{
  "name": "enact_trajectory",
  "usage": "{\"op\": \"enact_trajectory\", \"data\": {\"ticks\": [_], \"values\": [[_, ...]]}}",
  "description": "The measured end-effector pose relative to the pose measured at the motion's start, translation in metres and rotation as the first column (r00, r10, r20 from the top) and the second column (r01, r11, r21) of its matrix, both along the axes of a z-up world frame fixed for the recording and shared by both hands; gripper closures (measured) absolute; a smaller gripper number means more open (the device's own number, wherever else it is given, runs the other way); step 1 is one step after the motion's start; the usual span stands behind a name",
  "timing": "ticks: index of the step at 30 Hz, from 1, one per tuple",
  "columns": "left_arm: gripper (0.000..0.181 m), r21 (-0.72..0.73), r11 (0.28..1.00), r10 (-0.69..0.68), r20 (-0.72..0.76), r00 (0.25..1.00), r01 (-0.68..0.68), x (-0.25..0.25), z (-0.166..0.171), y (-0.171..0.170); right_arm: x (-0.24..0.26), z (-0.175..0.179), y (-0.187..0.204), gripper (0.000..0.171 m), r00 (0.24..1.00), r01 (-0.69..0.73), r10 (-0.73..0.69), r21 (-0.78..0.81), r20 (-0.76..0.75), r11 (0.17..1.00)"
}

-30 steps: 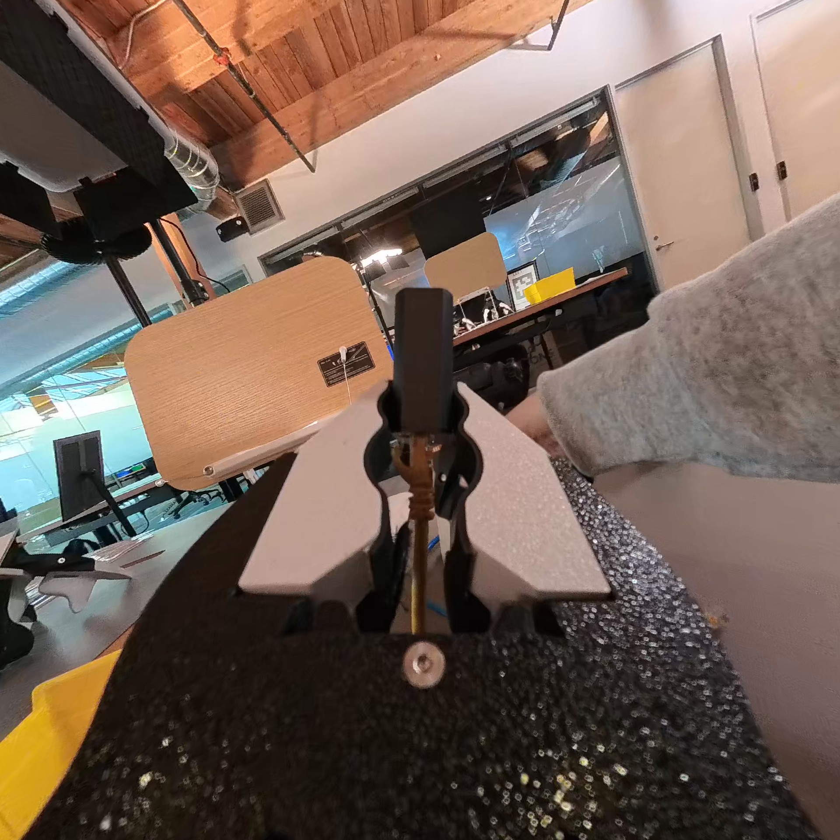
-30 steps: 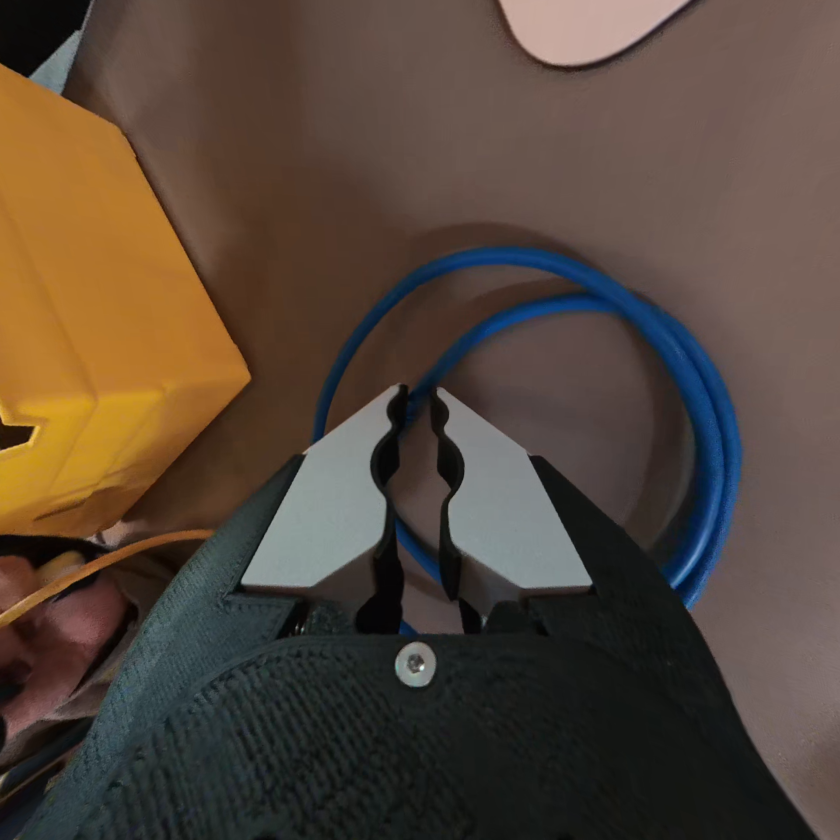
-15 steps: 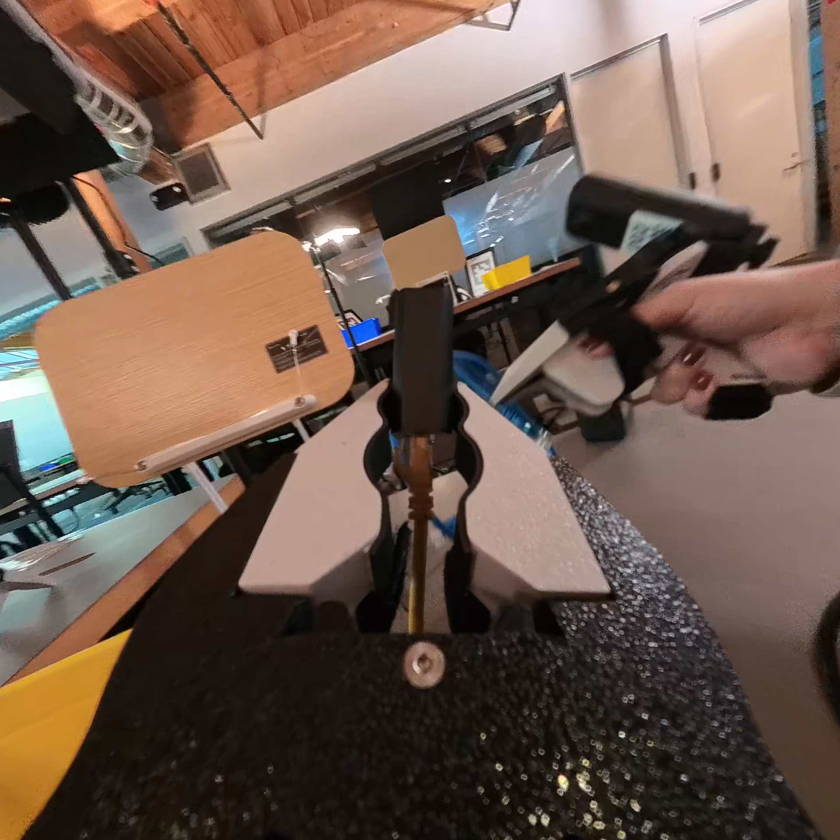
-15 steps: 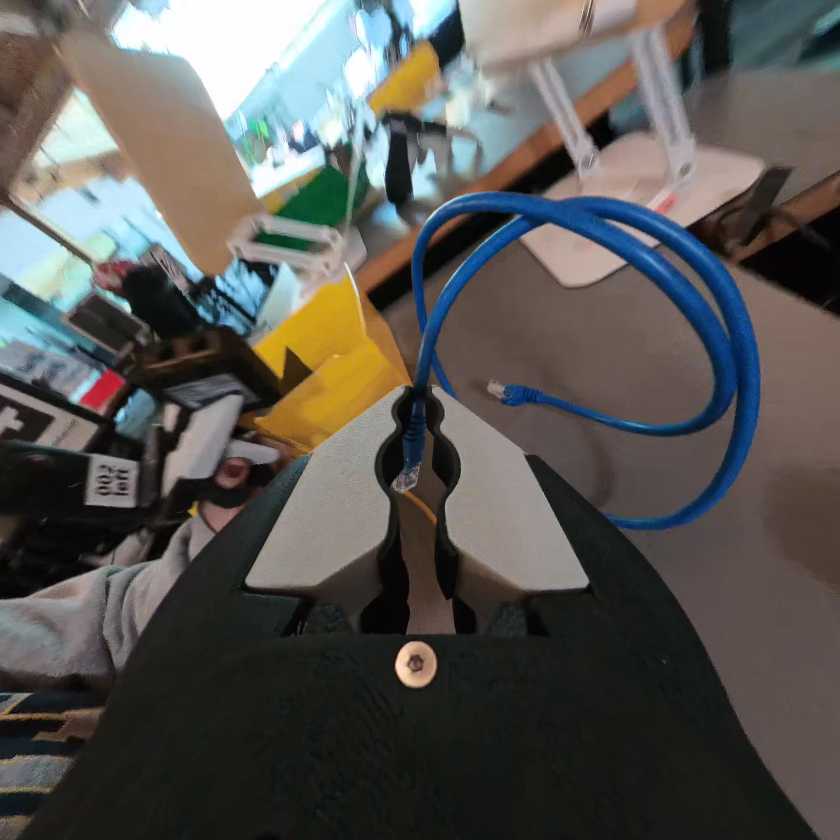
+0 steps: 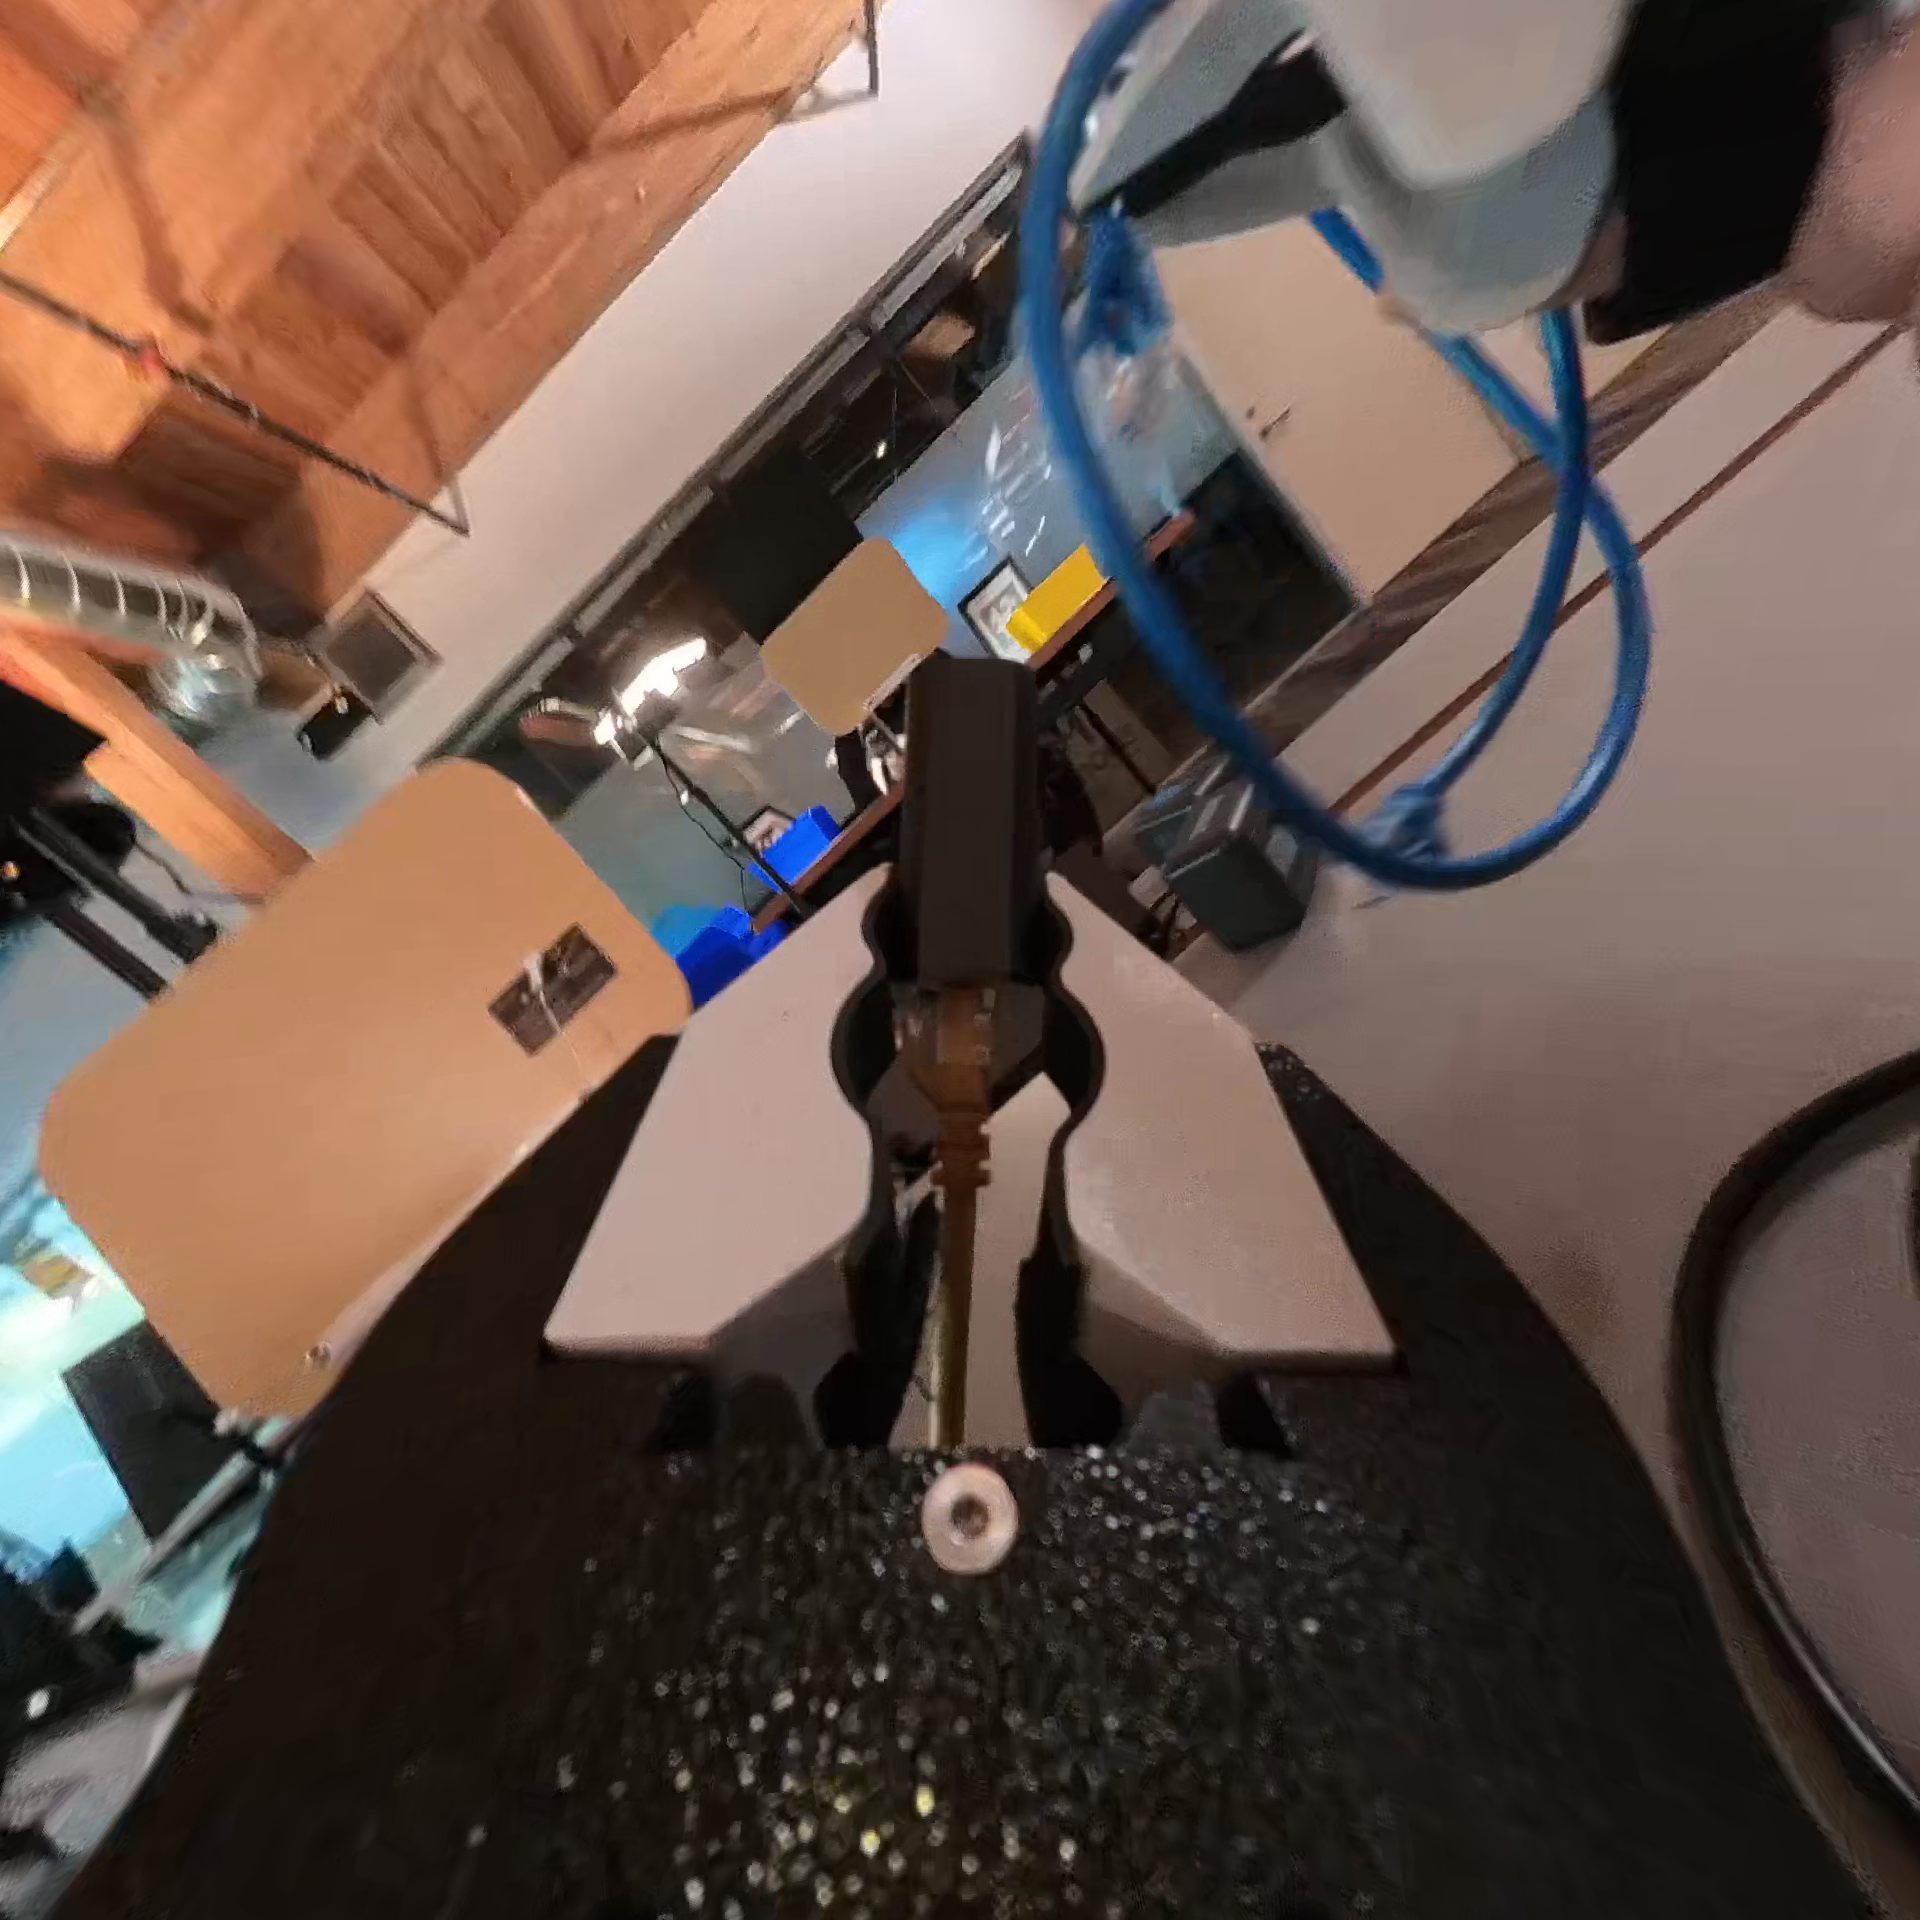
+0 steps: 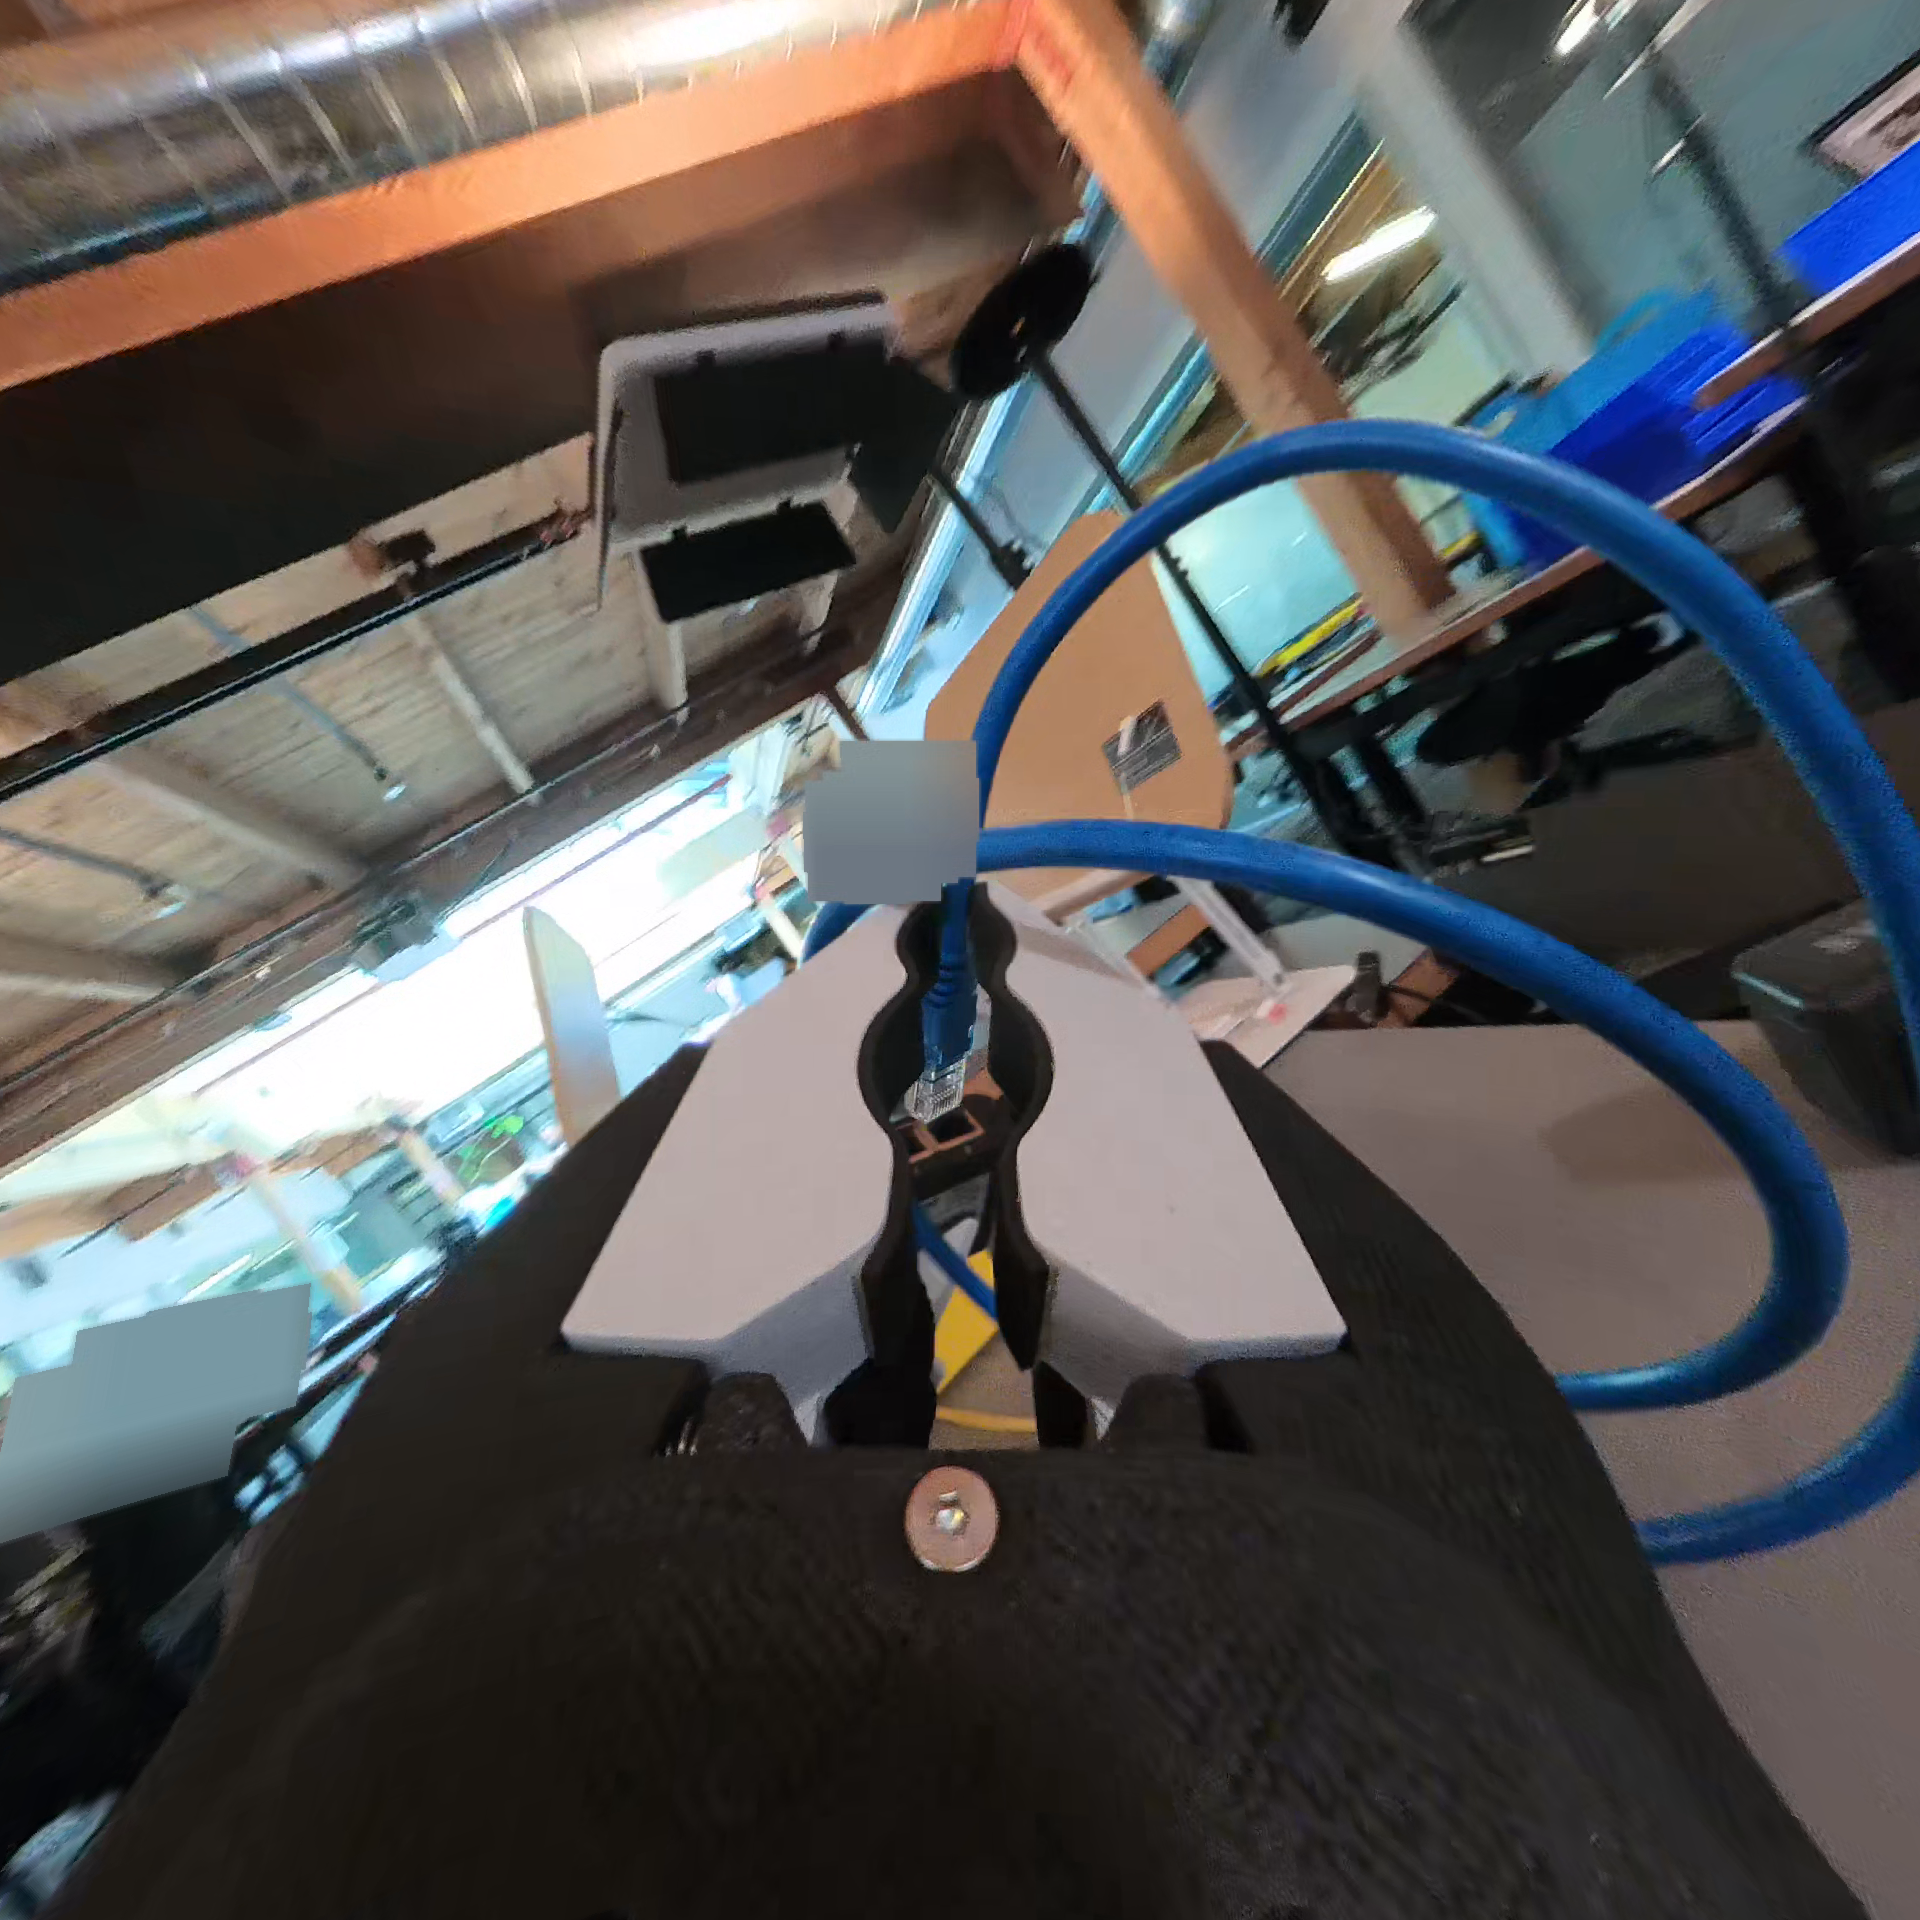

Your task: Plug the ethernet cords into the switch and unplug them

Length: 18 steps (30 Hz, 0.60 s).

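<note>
My left gripper (image 5: pixel 966 883) is shut on a black block-shaped switch (image 5: pixel 966 790) and holds it upright in the air. A yellow cord (image 5: pixel 958 1195) is plugged into the switch's near end and runs back between the fingers. My right gripper (image 6: pixel 956 920) is shut on the blue ethernet cord (image 6: pixel 1507 914) just behind its clear plug (image 6: pixel 938 1086). The plug points back toward the camera, right above an open black port (image 6: pixel 951 1132). In the left wrist view the right gripper (image 5: pixel 1351 145) is at the top right, and the blue cord (image 5: pixel 1143 644) hangs from it in a loop.
The grey table (image 5: pixel 1558 987) lies below, with a black cable loop (image 5: pixel 1704 1351) at the right edge. Wooden panels on stands (image 5: pixel 343 1039) stand behind it. Another panel (image 6: pixel 1101 727), desks and blue bins (image 6: pixel 1704 384) show in the right wrist view. Across from one pair of fingers to the other is roughly 11 centimeters.
My right gripper closed on the blue cord, lifted it off the table and swung it up close to the left gripper. The left gripper tilted while still holding the switch.
</note>
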<state>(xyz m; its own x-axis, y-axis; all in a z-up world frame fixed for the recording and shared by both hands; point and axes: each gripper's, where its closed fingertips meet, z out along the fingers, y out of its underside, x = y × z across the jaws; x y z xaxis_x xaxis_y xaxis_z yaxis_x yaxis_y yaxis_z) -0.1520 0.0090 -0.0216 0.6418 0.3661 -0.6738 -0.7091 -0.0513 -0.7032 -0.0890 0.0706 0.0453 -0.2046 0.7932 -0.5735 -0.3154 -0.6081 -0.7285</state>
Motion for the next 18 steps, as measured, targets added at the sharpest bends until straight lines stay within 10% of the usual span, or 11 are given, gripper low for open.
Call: {"op": "enact_trajectory", "data": {"ticks": [13, 18], "values": [[0.160, 0.088, 0.980, -0.185, 0.075, 0.980, 0.178, 0.021, 0.008, -0.002, 0.007, 0.003, -0.009, 0.167, 0.994, 0.088, -0.081, 0.105, -0.070, 0.991], [0.160, 0.129, 0.976, -0.186, 0.088, 0.979, 0.174, 0.021, 0.019, -0.008, 0.020, 0.024, -0.045, 0.167, 0.963, -0.054, 0.149, 0.381, -0.224, 0.923]]}}
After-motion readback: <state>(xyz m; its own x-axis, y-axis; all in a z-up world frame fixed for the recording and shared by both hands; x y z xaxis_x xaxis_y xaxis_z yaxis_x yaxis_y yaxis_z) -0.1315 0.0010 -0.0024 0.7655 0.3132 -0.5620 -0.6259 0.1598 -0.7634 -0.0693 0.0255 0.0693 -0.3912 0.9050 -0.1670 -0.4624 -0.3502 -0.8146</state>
